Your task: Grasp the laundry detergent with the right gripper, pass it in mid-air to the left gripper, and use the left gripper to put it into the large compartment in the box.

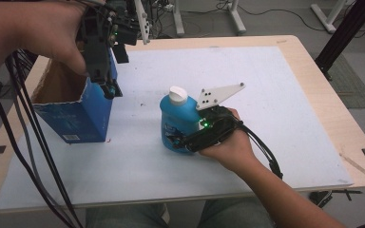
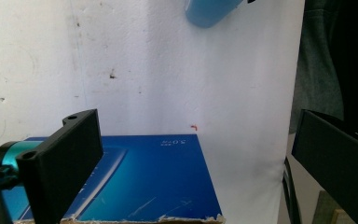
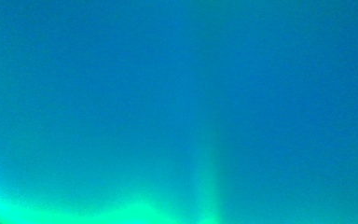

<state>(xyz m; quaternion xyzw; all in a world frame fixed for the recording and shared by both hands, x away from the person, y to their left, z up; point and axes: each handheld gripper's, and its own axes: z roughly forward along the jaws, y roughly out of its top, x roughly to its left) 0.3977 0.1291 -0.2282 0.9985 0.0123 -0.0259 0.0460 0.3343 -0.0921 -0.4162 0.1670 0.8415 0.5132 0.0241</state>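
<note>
**Caller:** On the white sheet covering the bench (image 1: 309, 66), just about centre, you've got a squat, round-shouldered blue bottle (image 1: 176, 124) standing upright, smooth glossy plastic with a white screw cap (image 1: 177, 96). There's a label on its front, but the print is too small to read.

**Spotter:** Your right tool (image 1: 178, 139) is laid nearly level against the bottle's lower half, your hand (image 1: 228, 145) wrapped round the black body from behind, grey three-cornered plate sticking up beside the cap. From the right gripper view it's a blur of blue-green plastic pressed close. I can't tell whether the pads are actually pressing on the bottle.

**Caller:** Over to your left: a blue cardboard box (image 1: 76, 114), top torn open, raw brown card showing inside, ragged edge. White writing on its glossy side, unreadable from here.

**Spotter:** Your left tool (image 1: 108, 88) points straight down at the box's near corner, hand gripping high, cables trailing off the bench. In the left gripper view its flat black jaws stand wide apart, one on each side of the box wall, nothing pinched.
</note>
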